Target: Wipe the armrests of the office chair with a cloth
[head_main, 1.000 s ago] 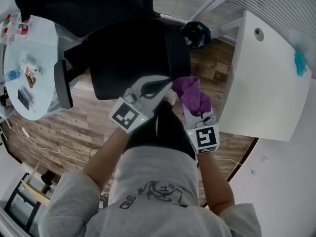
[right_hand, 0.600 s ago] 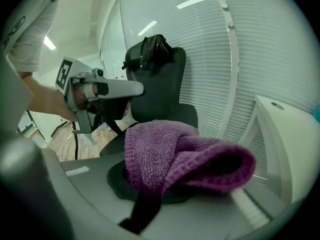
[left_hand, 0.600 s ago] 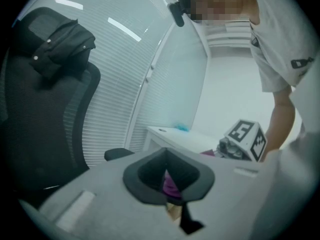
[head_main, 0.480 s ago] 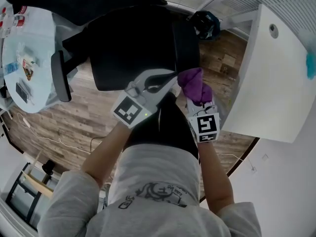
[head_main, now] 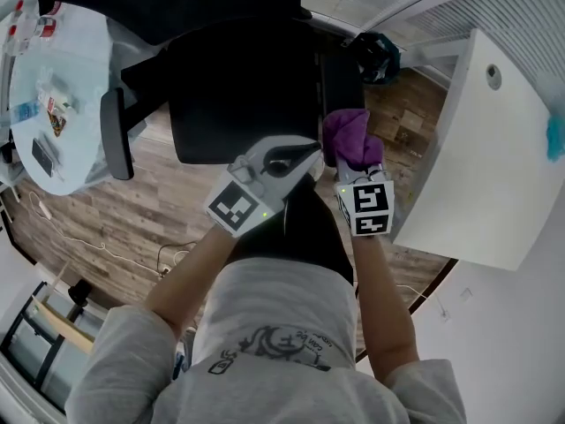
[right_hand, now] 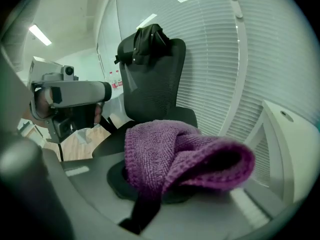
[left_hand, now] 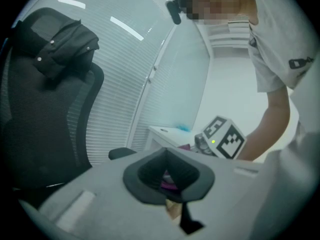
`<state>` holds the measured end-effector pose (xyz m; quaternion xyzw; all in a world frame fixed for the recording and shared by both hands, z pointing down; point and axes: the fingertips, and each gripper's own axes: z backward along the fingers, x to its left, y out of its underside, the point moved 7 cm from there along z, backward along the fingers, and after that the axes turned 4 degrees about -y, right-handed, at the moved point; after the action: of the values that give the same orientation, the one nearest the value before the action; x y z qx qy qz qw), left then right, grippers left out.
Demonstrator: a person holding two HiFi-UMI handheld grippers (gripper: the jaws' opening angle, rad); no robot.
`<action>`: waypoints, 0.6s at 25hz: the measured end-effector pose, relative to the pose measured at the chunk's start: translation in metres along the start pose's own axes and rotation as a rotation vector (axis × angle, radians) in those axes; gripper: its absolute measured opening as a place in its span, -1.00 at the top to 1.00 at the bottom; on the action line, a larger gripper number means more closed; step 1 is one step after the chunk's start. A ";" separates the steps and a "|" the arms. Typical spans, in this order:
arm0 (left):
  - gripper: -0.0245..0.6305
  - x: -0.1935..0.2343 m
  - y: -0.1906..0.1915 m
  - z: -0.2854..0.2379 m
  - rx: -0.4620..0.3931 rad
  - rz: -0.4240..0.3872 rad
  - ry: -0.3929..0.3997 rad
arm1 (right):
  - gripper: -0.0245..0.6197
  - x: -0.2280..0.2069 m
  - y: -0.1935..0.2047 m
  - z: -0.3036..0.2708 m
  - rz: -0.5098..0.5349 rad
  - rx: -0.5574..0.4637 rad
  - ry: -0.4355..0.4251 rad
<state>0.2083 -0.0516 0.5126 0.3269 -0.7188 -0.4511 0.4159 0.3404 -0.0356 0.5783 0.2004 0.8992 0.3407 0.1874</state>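
Observation:
The black office chair (head_main: 247, 87) stands in front of me, its left armrest (head_main: 116, 145) out to the side and its right armrest (head_main: 341, 85) just beyond the cloth. My right gripper (head_main: 351, 159) is shut on a bunched purple cloth (head_main: 348, 138), which in the right gripper view drapes over that gripper (right_hand: 150, 194) as a thick fold (right_hand: 175, 154). My left gripper (head_main: 305, 151) hovers just left of the cloth with its jaws shut and nothing between them. In the left gripper view, the left gripper (left_hand: 169, 184) points past an armrest (left_hand: 122, 153) at the chair back (left_hand: 45, 109).
A white desk (head_main: 481, 148) stands close on the right. A pale round table (head_main: 53, 104) with small items is at the left. A dark bundle (head_main: 375, 56) lies on the wood floor behind the chair, and cables (head_main: 79, 246) trail at lower left.
My right gripper has carried the purple cloth forward, closer to the chair's right armrest. The left gripper has stayed almost where it was, still shut.

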 end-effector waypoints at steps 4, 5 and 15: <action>0.92 0.004 -0.002 0.000 -0.003 0.005 -0.014 | 0.83 -0.012 -0.018 -0.016 0.028 0.032 -0.017; 0.92 0.006 -0.003 0.000 -0.003 0.006 -0.018 | 0.83 -0.016 -0.023 -0.021 0.032 0.036 -0.021; 0.92 0.013 -0.008 0.004 -0.004 0.004 -0.040 | 0.83 -0.048 -0.071 -0.067 0.056 0.084 -0.031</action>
<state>0.2002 -0.0637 0.5083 0.3156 -0.7267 -0.4581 0.4031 0.3336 -0.1436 0.5860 0.2384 0.9037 0.3048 0.1831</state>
